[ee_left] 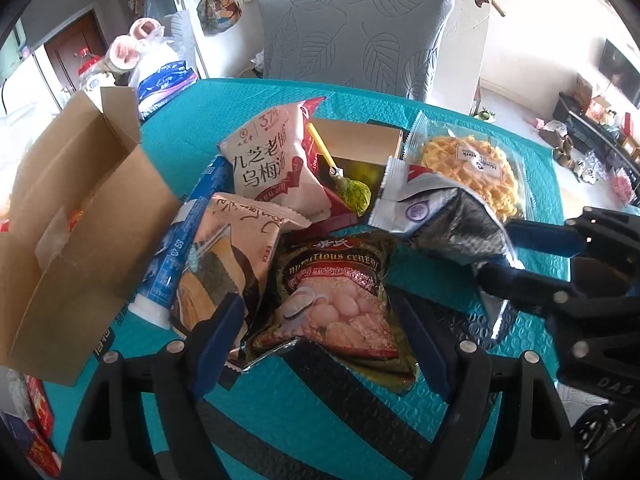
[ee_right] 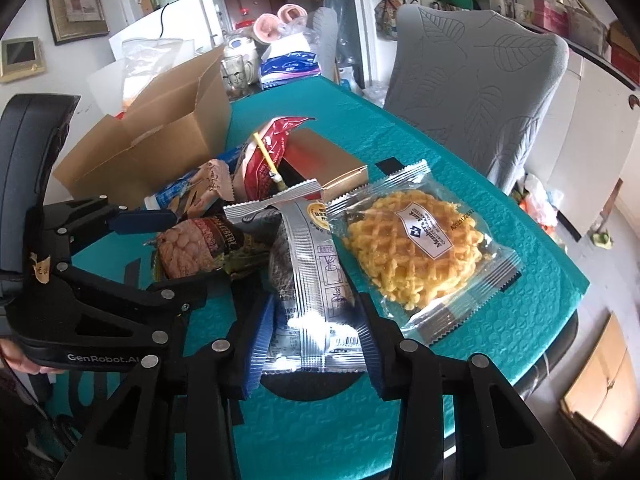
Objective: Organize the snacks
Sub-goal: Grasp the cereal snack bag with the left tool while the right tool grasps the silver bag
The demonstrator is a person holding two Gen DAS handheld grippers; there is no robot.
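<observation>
The right gripper (ee_right: 314, 344) clamps a silver packet (ee_right: 308, 280), its long axis pointing away along the fingers, over a teal table (ee_right: 460, 400). The left gripper (ee_left: 320, 344) hangs open over a cereal bag (ee_left: 336, 300), not gripping. A waffle (ee_right: 416, 248), cardboard box (ee_right: 160, 140) and grey chair (ee_right: 480, 80) lie beyond.
</observation>
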